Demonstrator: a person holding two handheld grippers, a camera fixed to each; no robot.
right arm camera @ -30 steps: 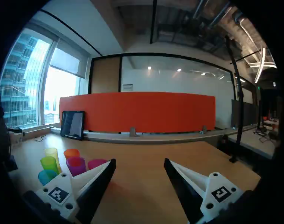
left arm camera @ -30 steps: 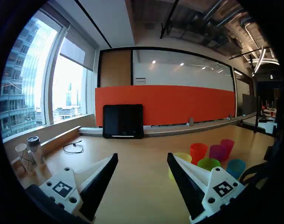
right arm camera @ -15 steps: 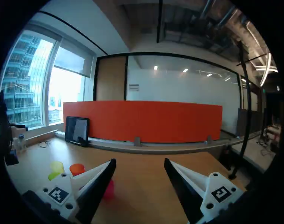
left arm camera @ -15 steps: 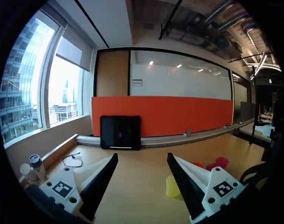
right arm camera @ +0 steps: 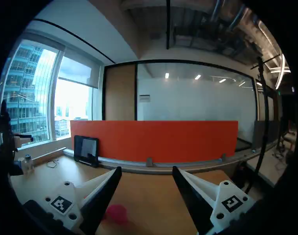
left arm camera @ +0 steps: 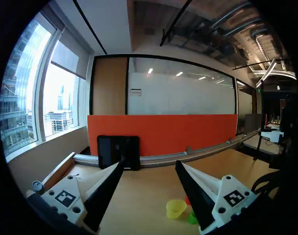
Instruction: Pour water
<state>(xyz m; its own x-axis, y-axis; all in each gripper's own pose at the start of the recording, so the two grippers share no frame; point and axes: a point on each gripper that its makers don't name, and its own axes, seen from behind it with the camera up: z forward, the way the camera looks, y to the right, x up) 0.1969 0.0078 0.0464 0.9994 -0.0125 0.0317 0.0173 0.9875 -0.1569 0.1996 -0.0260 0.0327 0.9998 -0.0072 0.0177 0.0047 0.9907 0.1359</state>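
White-bodied, black-faced jaws of the left gripper (left arm camera: 149, 163) stand spread wide, with nothing between them and nothing touching them. Just beside the inner face of its right-hand jaw, low in the left gripper view, a yellow cup (left arm camera: 175, 207) stands upright on the wooden worktop (left arm camera: 149, 196). A green cup (left arm camera: 192, 216) sits close beside the yellow cup and is partly hidden behind that jaw. The contents of both cups cannot be determined.

Jaws of the right gripper (right arm camera: 146, 170) are likewise spread wide and hold nothing. A pink cup (right arm camera: 116, 213), blurred, stands on the worktop near the lower edge of its left-hand jaw.

Farther back, a black tablet (left arm camera: 117, 150) leans against an orange partition (left arm camera: 164, 133). A small bottle (right arm camera: 27, 162) stands at the worktop's window-side edge.
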